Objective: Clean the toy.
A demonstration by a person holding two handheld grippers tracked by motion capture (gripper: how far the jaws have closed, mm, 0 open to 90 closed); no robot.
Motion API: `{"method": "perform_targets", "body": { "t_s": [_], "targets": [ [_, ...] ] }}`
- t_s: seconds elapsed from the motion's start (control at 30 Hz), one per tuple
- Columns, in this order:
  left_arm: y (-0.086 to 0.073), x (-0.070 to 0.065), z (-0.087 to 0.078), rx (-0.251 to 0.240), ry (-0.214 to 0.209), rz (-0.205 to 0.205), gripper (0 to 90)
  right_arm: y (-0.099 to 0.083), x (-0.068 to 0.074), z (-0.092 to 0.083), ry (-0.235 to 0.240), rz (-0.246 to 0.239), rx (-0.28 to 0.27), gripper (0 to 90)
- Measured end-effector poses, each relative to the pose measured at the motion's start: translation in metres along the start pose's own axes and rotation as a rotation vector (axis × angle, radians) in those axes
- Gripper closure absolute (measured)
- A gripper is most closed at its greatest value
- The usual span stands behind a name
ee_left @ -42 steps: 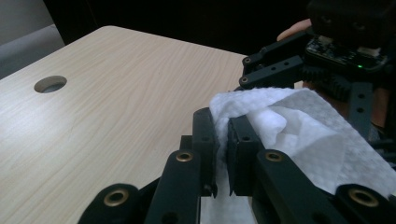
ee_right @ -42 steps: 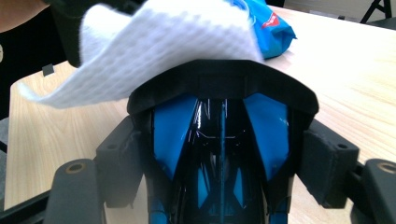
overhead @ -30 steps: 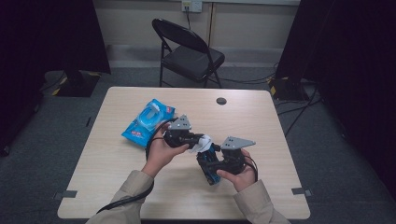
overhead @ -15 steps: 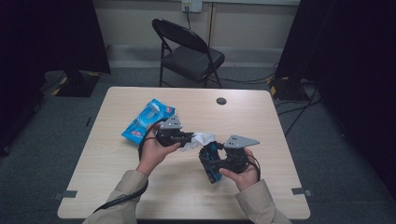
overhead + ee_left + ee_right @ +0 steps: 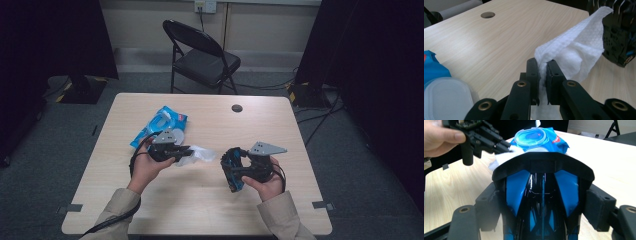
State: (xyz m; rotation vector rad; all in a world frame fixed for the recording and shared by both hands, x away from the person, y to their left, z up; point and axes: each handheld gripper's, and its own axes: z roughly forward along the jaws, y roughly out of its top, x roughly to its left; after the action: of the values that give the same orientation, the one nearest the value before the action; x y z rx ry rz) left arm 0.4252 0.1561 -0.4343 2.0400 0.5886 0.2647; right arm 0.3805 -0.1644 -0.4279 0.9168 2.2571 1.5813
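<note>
Gripping a white wipe [image 5: 574, 47] between pinched jaws, the left gripper [image 5: 187, 151] holds it above mid-table. The right gripper [image 5: 231, 169] clamps a black-and-blue object [image 5: 541, 202] near the right edge. Likely next: bringing the wipe to that object.

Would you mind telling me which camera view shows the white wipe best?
The left gripper view: the wipe is close and sharp, pinched between the left gripper's jaws. The high view shows it as a small white patch at that gripper. The right gripper view shows part of it behind a black and blue object.
</note>
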Motion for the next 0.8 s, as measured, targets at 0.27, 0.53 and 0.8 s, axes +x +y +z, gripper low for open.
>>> {"method": "perform_targets", "body": {
  "t_s": [0.27, 0.53, 0.8],
  "targets": [
    [-0.004, -0.012, 0.006, 0.006, -0.057, 0.051, 82.5, 0.002, 0.001, 0.000, 0.003, 0.000, -0.007, 25.7],
    [-0.003, -0.022, 0.014, 0.005, -0.110, 0.080, 82.5, 0.002, 0.000, 0.001, 0.000, 0.000, -0.005, 25.7],
    [0.012, -0.030, 0.024, -0.070, -0.138, 0.057, 82.3, 0.002, 0.007, 0.006, 0.023, -0.012, 0.005, 25.7]
  ]
}}
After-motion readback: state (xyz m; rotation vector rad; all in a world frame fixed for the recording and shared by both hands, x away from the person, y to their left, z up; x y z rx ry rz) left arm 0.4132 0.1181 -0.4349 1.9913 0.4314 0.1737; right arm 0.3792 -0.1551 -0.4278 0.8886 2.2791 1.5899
